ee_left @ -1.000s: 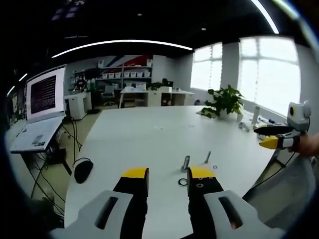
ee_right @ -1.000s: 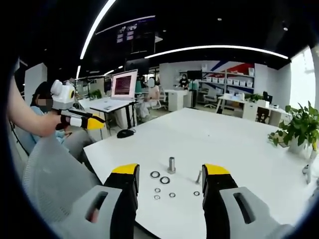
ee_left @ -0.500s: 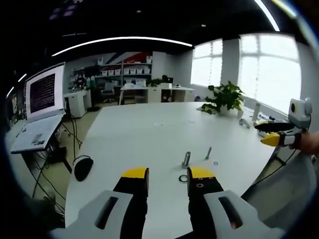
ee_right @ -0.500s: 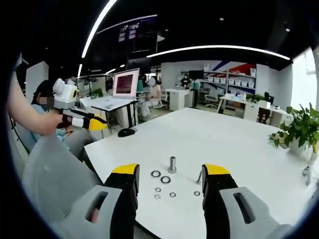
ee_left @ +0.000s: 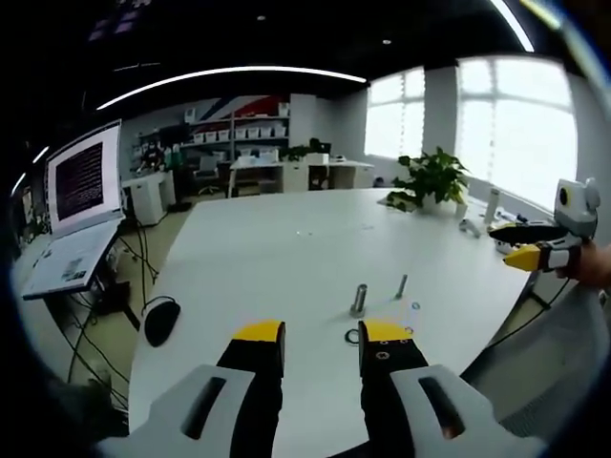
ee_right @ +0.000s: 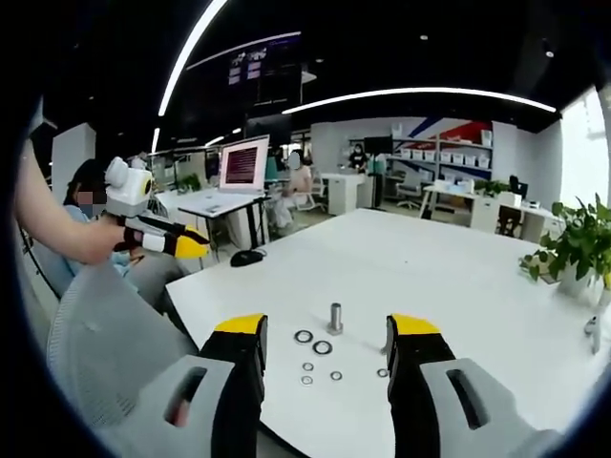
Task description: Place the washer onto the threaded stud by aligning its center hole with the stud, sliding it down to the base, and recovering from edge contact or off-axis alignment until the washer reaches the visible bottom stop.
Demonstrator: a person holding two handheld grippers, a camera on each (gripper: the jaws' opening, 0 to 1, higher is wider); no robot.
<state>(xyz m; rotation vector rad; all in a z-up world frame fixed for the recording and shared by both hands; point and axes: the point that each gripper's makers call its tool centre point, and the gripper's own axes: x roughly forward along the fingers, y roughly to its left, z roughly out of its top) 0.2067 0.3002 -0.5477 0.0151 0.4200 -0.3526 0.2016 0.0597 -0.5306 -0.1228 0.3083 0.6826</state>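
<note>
The right gripper is spread wide, empty, low in the frame. A washer left of the stud should be pinched by its edge. The left gripper is likewise parted, empty.

The right claw is hanging open and empty over the near edge of the white worktop, where an upright stud is standing just beyond several scattered washers, while the left claw is hovering at far left.

Laptop w/ lit screen, mouse on floor side, plant nr windows.
</note>
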